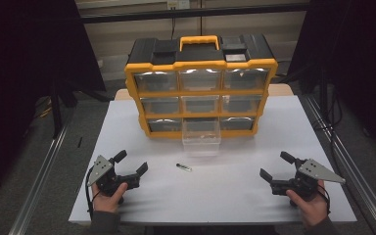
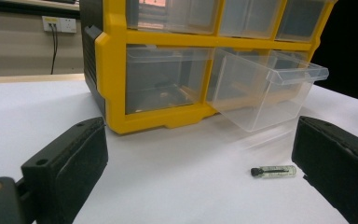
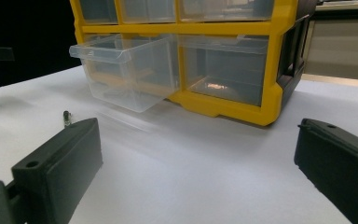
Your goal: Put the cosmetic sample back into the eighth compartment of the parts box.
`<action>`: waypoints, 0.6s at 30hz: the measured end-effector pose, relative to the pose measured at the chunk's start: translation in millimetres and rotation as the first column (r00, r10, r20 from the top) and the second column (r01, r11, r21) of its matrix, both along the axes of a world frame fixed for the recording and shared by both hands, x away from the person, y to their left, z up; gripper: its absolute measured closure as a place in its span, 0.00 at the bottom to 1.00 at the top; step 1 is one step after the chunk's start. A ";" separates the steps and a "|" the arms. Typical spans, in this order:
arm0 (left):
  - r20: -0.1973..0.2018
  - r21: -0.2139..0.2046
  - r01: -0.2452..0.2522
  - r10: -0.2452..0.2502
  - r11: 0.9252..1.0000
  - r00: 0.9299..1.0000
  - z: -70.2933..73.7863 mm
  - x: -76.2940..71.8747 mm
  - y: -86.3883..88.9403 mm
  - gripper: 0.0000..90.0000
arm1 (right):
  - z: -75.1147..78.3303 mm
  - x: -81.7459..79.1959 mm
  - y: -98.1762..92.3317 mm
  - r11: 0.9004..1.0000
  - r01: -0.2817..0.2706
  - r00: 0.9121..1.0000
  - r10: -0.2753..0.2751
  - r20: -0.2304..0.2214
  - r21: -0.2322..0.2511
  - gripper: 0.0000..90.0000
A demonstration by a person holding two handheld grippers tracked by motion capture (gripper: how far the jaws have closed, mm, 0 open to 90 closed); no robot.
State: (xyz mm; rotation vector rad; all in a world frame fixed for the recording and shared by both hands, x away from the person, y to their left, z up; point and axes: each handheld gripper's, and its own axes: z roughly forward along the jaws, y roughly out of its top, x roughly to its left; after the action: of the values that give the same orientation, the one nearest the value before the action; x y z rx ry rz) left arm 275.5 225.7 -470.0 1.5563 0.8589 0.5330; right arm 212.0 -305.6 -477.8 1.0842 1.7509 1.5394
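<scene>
- Nearest the high camera, two hands are seen at the near edge of the table point(image 1: 127, 122), each with a gripper.
- Left gripper point(image 1: 131, 164): jaws spread wide, nothing between them; resting low at the left.
- Small vial point(image 1: 184, 167): lying flat on the table between the grippers, nearer the left one, just in front of the pulled-out clear drawer point(image 1: 201, 136). In the left gripper view it lies just beside the right-hand jaw, not touching.
- Handling, judged: the vial looks light, stiff, smooth and probably glass, so slippery, prone to rolling and breakable. A light grip across the middle of the barrel is advised.
- Organizer point(image 1: 200, 88): yellow-framed, nine clear drawers; bottom-middle drawer open and apparently empty.
- Right gripper point(image 1: 275, 165): jaws likewise wide and empty, well apart from the vial.
- Hard to make out: the vial's contents and cap detail; contents of the shut drawers, blurred by glare; the vial is partly cut off by a jaw in the right gripper view.
</scene>
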 end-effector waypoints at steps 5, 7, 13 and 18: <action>-0.012 0.005 0.004 -0.004 1.000 1.000 -0.7 0.8 -0.3 0.04 | -0.2 0.4 0.8 1.000 0.002 1.000 -0.002 -0.001 0.000 0.00; -0.025 0.008 -0.004 0.004 1.000 1.000 -0.8 1.3 -2.7 0.03 | -0.1 0.4 1.0 1.000 -0.001 1.000 0.001 0.001 -0.001 0.00; -0.062 0.054 0.006 -0.002 0.999 0.998 0.4 3.9 -8.5 0.03 | -0.2 1.2 2.4 1.000 -0.013 1.000 0.013 0.002 -0.005 0.00; -0.092 0.081 0.009 -0.001 0.997 0.996 3.1 6.1 -14.9 0.02 | 0.0 1.5 3.0 1.000 -0.012 1.000 0.012 -0.003 -0.007 0.00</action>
State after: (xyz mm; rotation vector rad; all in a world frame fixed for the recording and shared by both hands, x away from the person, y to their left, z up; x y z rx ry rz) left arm 281.6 210.8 -466.9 1.6673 0.9120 0.5013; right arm 213.5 -302.6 -477.8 1.0745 1.7666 1.5383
